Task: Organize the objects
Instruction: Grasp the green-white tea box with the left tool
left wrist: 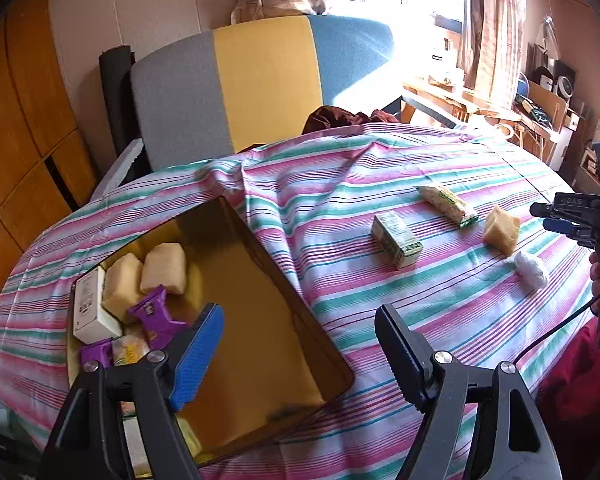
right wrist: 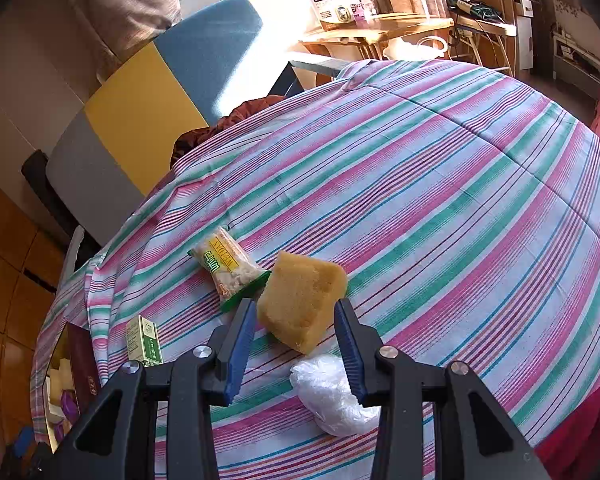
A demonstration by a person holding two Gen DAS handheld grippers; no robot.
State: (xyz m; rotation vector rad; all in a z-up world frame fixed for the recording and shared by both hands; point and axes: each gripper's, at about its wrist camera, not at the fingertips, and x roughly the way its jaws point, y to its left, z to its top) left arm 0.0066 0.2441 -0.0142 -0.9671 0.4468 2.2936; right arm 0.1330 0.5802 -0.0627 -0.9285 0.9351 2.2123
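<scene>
Sponge [right wrist: 302, 307] sits untouched between the parted right gripper [right wrist: 296, 344] fingers, while the left gripper [left wrist: 300, 352] gapes empty over the box [left wrist: 260, 320].

Open striped cloth [right wrist: 440, 200] beyond the sponge [right wrist: 302, 304], wide passage there, snack packet [right wrist: 230, 268] crowding the left, crumpled plastic [right wrist: 332, 396] underneath (just below the pads), box [left wrist: 260, 320] half free on its right side.
</scene>
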